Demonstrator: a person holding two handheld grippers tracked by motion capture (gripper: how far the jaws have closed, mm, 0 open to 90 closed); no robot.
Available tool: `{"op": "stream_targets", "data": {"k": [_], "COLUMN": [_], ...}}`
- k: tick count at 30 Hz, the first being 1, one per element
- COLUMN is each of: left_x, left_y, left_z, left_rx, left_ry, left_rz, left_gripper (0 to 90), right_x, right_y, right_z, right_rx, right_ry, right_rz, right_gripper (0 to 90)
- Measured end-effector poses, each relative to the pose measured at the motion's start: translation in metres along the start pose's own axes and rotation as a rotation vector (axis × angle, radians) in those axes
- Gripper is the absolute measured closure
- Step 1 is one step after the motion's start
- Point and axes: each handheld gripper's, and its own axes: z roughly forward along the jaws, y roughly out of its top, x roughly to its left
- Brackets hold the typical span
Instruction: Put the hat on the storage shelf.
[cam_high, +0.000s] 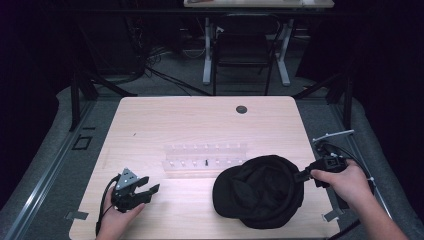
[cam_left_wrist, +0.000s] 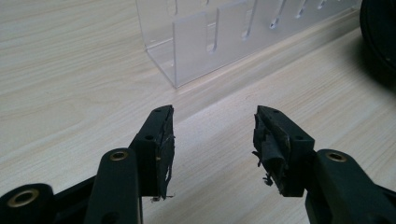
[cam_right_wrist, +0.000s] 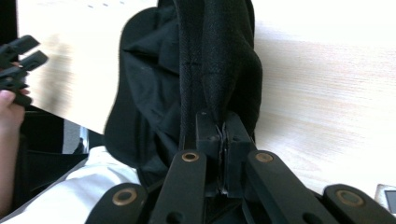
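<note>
**Right gripper clamped on cap edge; left gripper idle and open**

Your right gripper (cam_high: 302, 175) has its jaws pressed together on the edge of the black fabric cap (cam_high: 260, 192), with only a thin fold of cloth pinched between the pads. In the right gripper view that fold runs straight up from the jaws and the cap (cam_right_wrist: 187, 84) hangs from it in loose creases.

Findings, largest first:

1. Light wooden table (cam_high: 150, 125): flat, bare at your left.
2. Cap: lies at the near right of the table, hollow side up, its right edge at your right gripper. Judged soft, light and limp; it will sag and fold instead of holding its shape. The stitched edge band is the firmest hold, and you already have it. The opposite edge would suit a second grip.
3. Clear plastic slotted rack (cam_high: 206, 159): just beyond the cap, near the table's middle. Looks rigid and easy to knock.
4. Your left gripper (cam_high: 150, 191): rests near the table's front left, jaws spread apart (cam_left_wrist: 214, 135), nothing between them, well apart from the cap.
</note>
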Motion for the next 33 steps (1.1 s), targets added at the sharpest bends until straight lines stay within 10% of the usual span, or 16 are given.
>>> {"op": "stream_targets", "data": {"k": [33], "left_x": [0.001], "left_y": [0.001], "left_z": [-0.001], "left_rx": [0.001], "left_ry": [-0.005], "left_rz": [-0.001], "left_gripper": [48.1], "right_x": [0.054], "right_y": [0.01], "right_z": [-0.054], "right_rx": [-0.077], "right_ry": [0.25], "right_rz": [-0.012], "right_gripper": [88.3]}}
